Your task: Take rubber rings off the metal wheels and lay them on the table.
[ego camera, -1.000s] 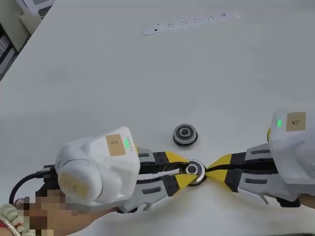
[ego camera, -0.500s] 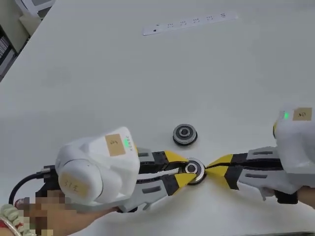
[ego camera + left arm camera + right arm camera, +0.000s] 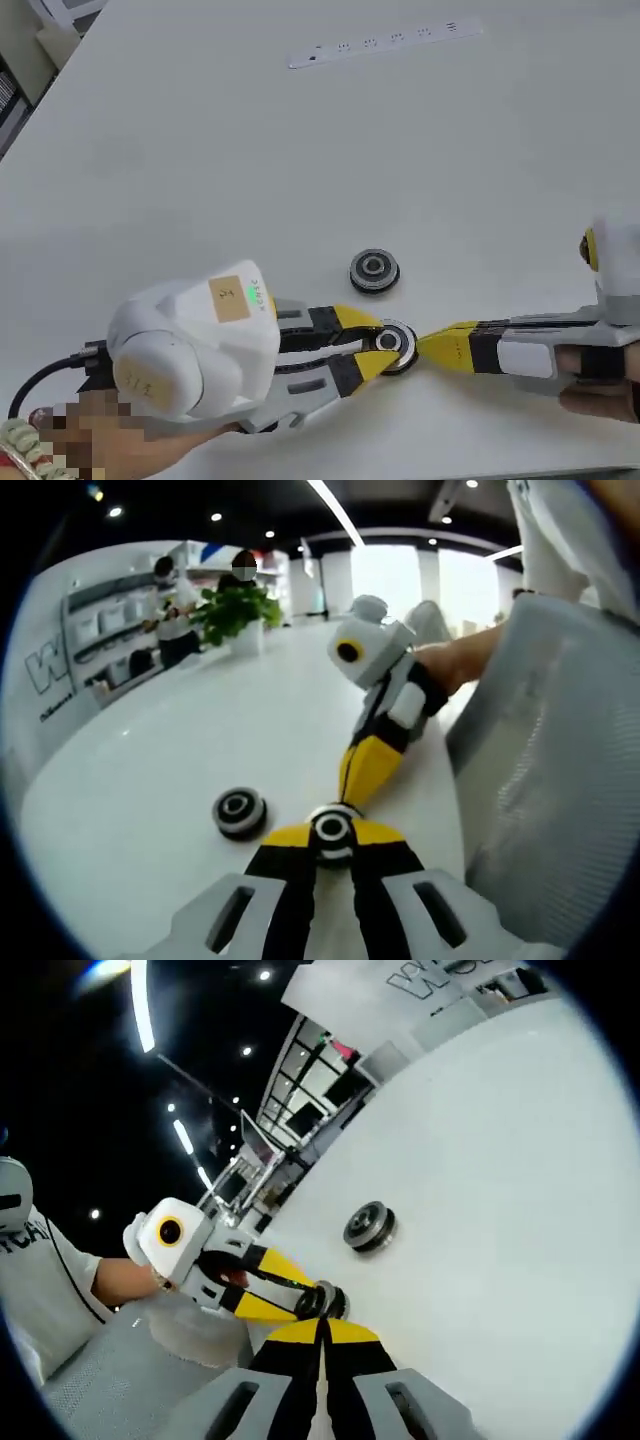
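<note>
Item 1: metal wheel (image 3: 392,343), lying close to the desk's (image 3: 200,150) near edge, clamped between the closed-in yellow tips of the left gripper (image 3: 372,345). The right gripper (image 3: 428,346) has its jaws pressed together, tips against that wheel's right rim; whether they pinch anything cannot be told. Item 2: second wheel (image 3: 374,270), black rubber ring (image 3: 356,273) on its rim, lying free just beyond the first toward the far edge, where a power strip (image 3: 385,45) lies.

Your left gripper (image 3: 333,842), 6 o'clock, squeezes small wheel (image 3: 333,826). Your right gripper (image 3: 352,796) touches it from 1 o'clock. Near, 9 o'clock: other wheel (image 3: 240,812).
</note>
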A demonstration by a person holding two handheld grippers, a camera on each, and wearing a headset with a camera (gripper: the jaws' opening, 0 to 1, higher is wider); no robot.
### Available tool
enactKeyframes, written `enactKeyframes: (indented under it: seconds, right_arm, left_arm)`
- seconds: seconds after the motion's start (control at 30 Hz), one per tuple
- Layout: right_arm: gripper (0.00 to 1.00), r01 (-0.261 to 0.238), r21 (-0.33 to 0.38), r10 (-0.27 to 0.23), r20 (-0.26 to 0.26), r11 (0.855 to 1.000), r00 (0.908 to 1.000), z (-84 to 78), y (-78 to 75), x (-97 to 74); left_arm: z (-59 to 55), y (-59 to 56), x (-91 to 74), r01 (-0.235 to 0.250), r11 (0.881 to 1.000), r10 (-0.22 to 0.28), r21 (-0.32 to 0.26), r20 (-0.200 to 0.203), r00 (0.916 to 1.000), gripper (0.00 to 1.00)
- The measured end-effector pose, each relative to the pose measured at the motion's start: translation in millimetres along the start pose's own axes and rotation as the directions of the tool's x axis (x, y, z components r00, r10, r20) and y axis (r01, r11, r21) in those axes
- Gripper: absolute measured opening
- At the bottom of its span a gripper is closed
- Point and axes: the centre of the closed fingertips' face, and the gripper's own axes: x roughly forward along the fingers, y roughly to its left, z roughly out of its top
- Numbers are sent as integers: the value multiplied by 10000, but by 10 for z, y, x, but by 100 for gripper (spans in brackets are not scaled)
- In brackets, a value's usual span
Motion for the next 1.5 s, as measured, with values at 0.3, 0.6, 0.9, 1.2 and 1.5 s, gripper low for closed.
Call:
enactKeyframes:
  seconds: [0.3,0.6,0.9,1.2,1.5]
  right_arm:
    - [0,-560,711,522,545,9959,9971,45,124,3]
    - [0,-728,678,695,502,9950,9963,56,181,33]
    - [0,-801,689,768,502,9944,9958,41,180,52]
    - [0,-911,757,868,590,9930,9945,38,168,70]
    - [0,-1027,921,961,729,9904,9927,44,170,89]
  left_arm:
    - [6,-8,7,10,10000,-10,-88,77,10000,14]
    - [8,-7,5,-8,10000,9,-98,57,10000,14]
    - [12,-9,8,-38,9999,39,-139,64,10000,14]
    - [9,-5,8,-93,9996,97,-280,148,9998,14]
    - [8,-9,10,-109,9996,113,-271,153,9998,14]
